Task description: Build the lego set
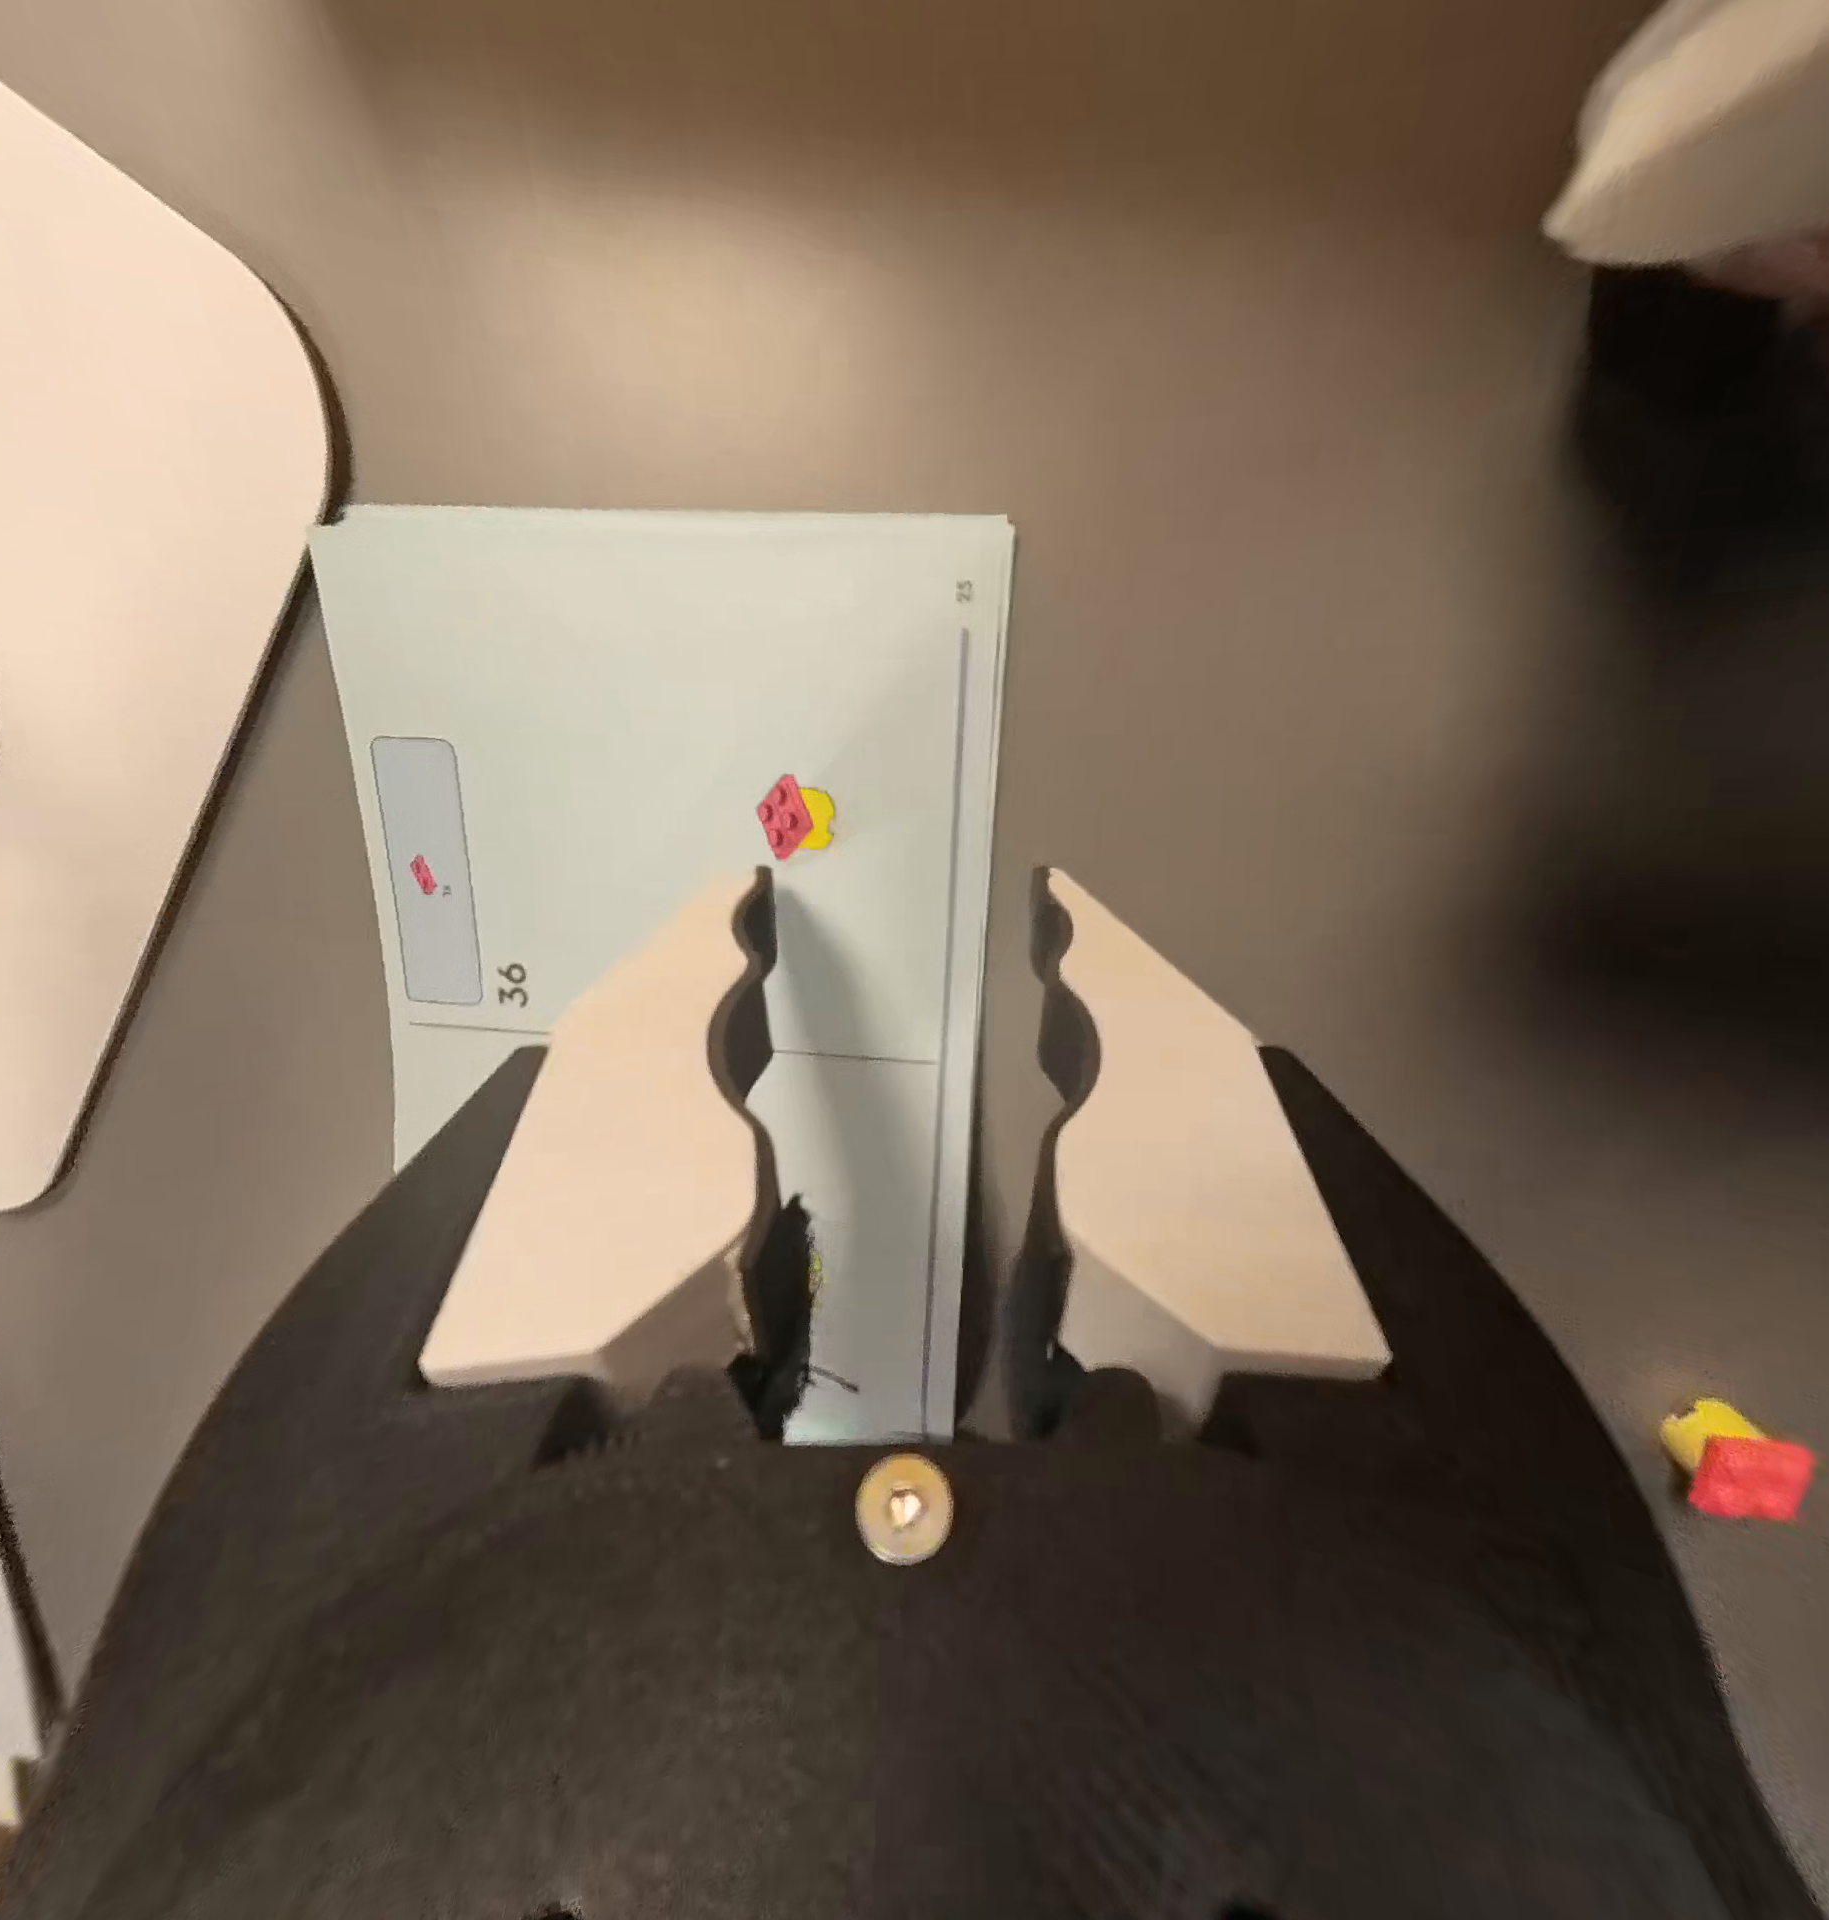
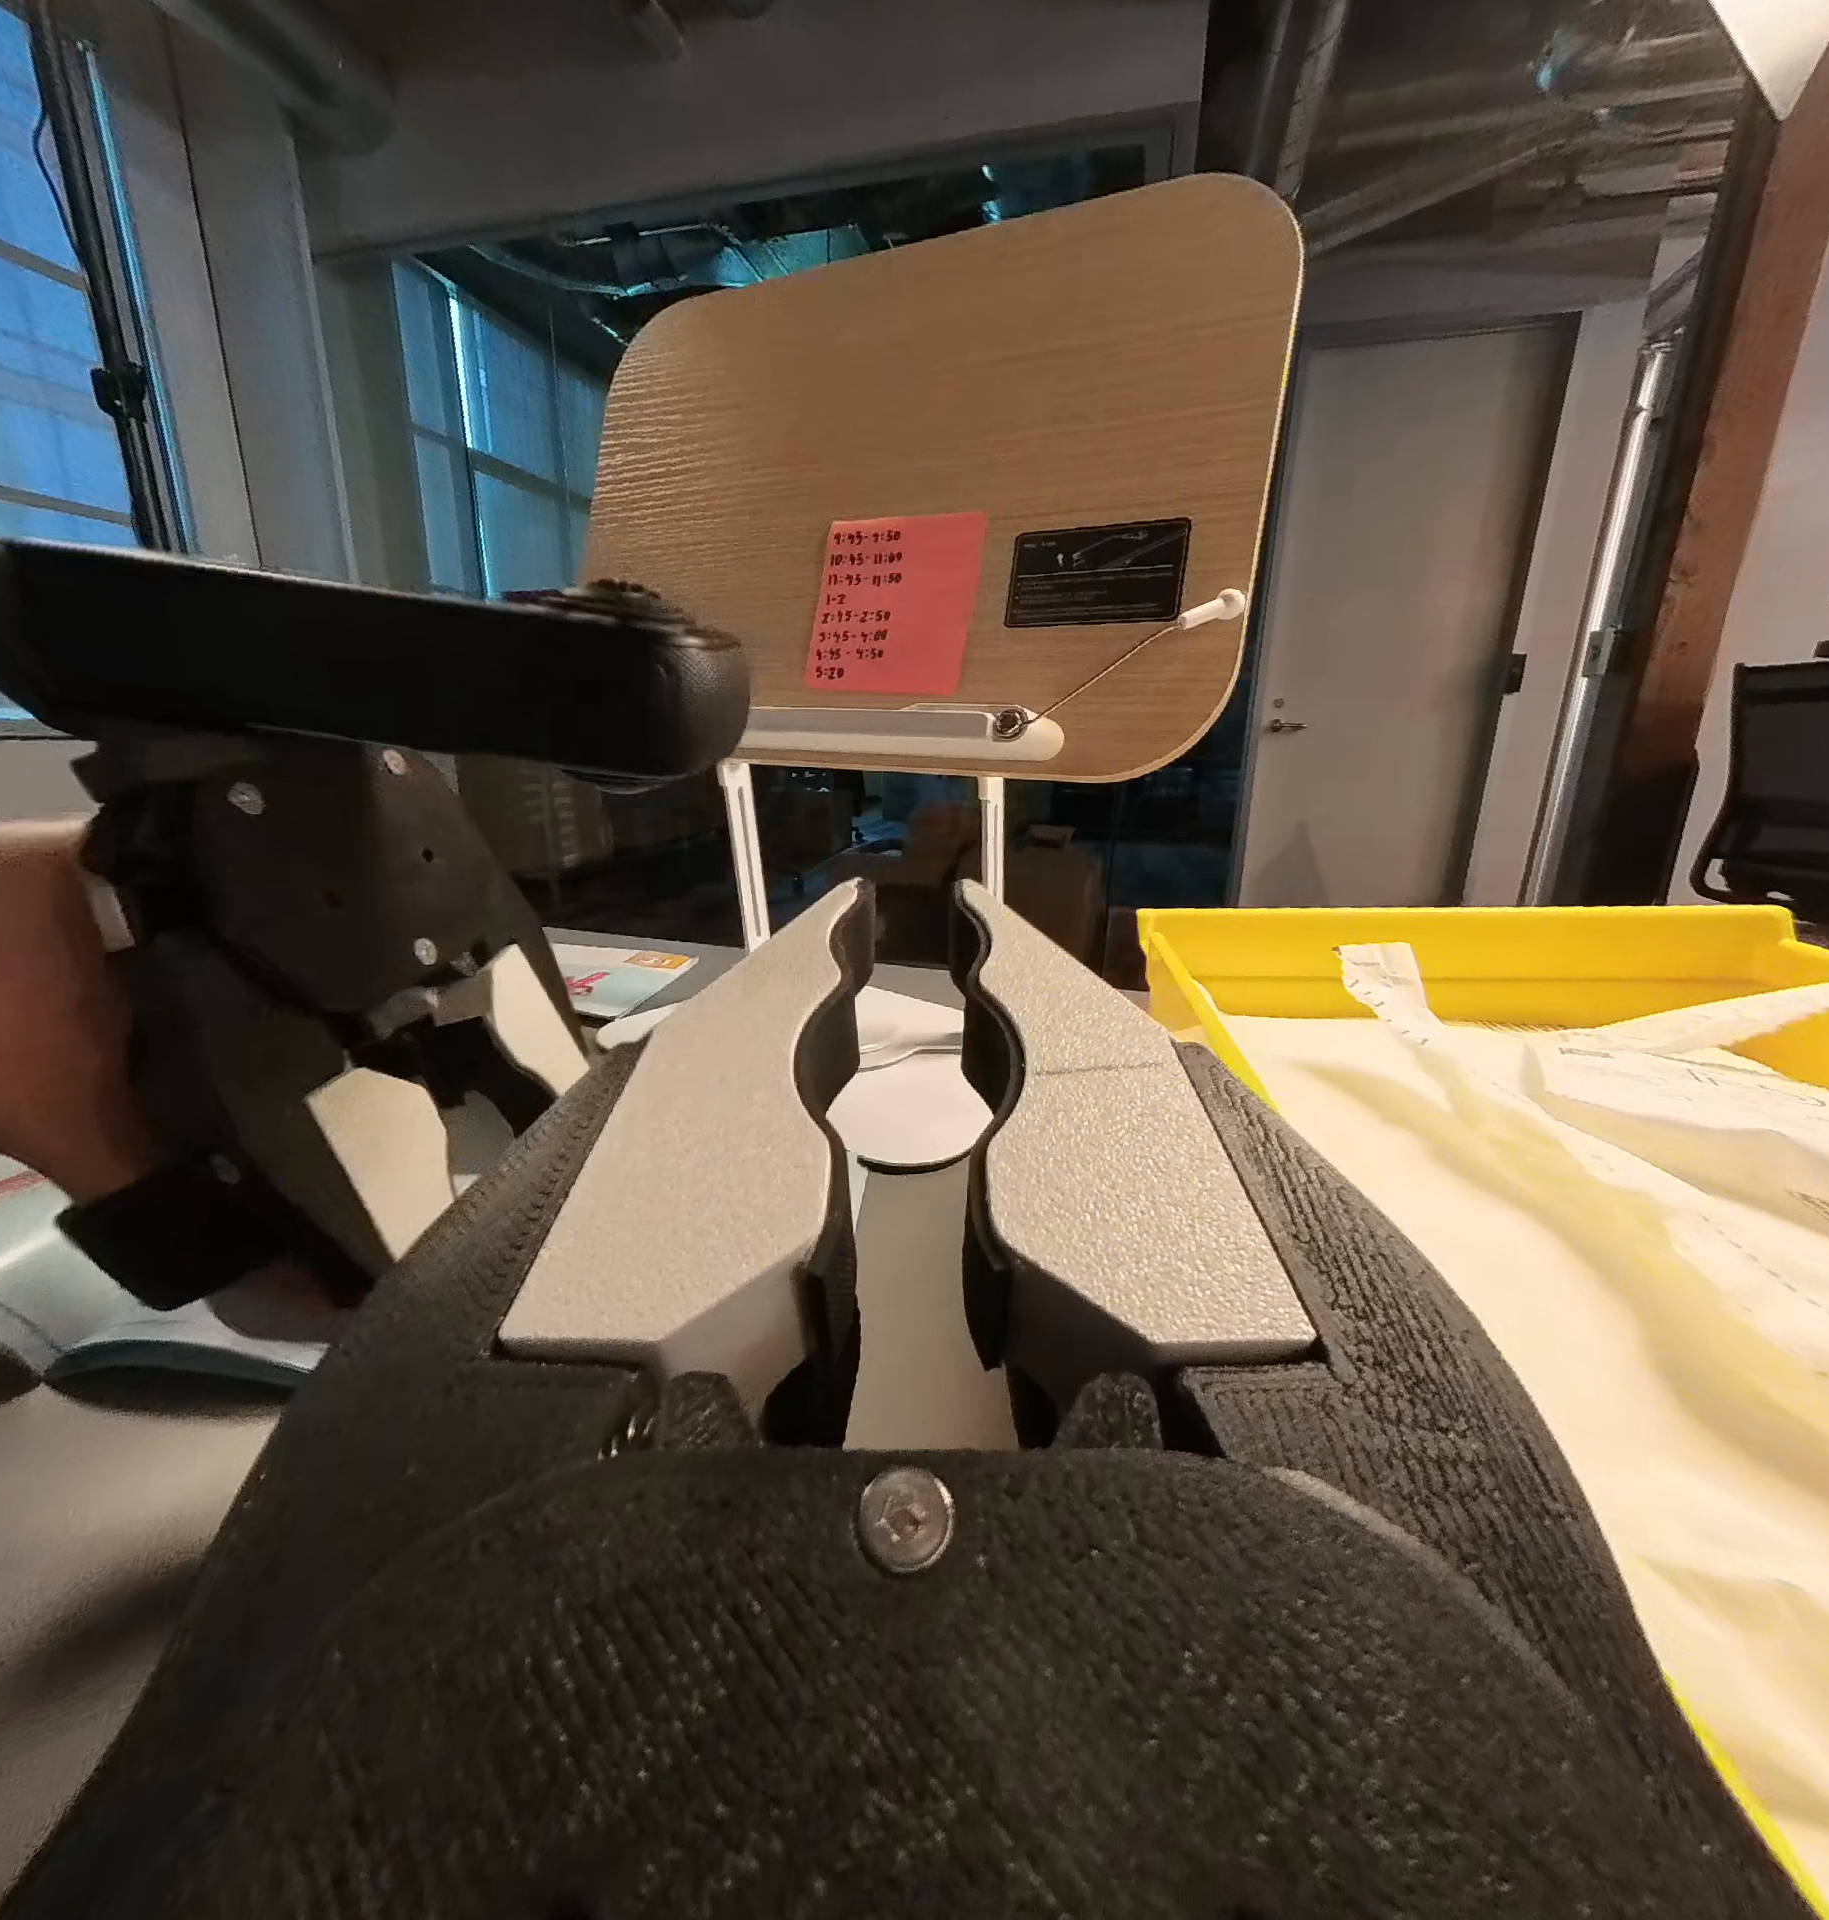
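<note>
Two grippers, each with wavy-edged pads on black textured body.

Left gripper [image 1: 905, 883]: jaws wide apart, nothing between pads, hovering over one pale booklet [image 1: 661, 675], flat paper, rectangular, page with printed brick diagram. One real brick cluster [image 1: 1739, 1463], red on yellow plastic, at 4 o'clock on dark matte table [image 1: 1253, 468].

Right gripper [image 2: 912, 899]: jaws slightly apart, nothing gripped. At 12 o'clock, one rounded wood-grain board [image 2: 941, 416] on white stand, one pink note. At 3 o'clock, one yellow plastic tray [image 2: 1461, 951] with crumpled white bags.
</note>
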A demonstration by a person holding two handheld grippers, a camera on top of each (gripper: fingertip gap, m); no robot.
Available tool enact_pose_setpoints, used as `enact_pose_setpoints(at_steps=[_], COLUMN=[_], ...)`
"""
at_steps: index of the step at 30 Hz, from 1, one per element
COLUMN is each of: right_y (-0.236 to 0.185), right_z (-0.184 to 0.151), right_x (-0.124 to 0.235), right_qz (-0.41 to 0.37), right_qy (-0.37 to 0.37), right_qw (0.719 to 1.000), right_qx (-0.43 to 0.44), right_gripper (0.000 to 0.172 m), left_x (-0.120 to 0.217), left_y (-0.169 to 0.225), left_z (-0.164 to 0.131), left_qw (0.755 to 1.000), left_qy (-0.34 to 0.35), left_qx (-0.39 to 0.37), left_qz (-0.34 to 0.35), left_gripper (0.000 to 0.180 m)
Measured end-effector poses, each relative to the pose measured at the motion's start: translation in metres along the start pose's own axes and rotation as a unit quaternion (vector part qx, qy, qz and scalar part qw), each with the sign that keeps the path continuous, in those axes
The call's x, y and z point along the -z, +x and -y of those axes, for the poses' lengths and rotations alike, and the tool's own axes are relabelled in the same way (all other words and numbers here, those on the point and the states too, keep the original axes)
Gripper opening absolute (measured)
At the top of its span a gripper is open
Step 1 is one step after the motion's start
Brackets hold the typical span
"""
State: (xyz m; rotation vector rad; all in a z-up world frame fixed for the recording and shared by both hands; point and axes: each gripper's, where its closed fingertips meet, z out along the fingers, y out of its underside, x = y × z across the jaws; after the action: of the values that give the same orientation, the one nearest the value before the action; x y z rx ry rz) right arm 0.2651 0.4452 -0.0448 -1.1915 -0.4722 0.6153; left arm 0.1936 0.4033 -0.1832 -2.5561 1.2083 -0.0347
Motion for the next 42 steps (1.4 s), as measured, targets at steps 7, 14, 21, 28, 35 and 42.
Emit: enact_pose_setpoints(at_steps=[7,14,21,28,35,42], right_y=[0.005,-0.009,-0.019,-0.018,-0.019,-0.04], right_z=[-0.011,-0.011,-0.012,-0.012,-0.012,-0.017], right_x=[-0.002,-0.003,-0.005,-0.005,-0.005,-0.004], right_qz=[-0.028,-0.011,0.013,0.012,0.015,0.086], right_qy=[-0.039,-0.044,-0.044,-0.044,-0.043,-0.049], right_qw=[0.998,0.995,0.994,0.994,0.994,0.985], right_qx=[0.032,0.086,0.103,0.095,0.101,0.141], right_gripper=[0.009,0.01,0.014,0.014,0.014,0.009], left_x=[0.003,0.01,0.014,0.015,0.016,0.021], left_y=[0.007,-0.002,-0.005,-0.013,-0.006,-0.01], left_z=[-0.008,-0.02,-0.027,-0.044,-0.048,-0.06], left_qw=[0.998,0.995,0.999,0.994,0.987,0.981], left_qy=[0.01,0.008,-0.007,-0.092,-0.108,-0.094], left_qx=[-0.033,-0.044,-0.013,-0.02,-0.081,-0.124], left_qz=[0.047,0.091,0.052,0.058,0.083,0.111], left_gripper=[0.015,0.0,0.016,0.056,0.029,0.0])
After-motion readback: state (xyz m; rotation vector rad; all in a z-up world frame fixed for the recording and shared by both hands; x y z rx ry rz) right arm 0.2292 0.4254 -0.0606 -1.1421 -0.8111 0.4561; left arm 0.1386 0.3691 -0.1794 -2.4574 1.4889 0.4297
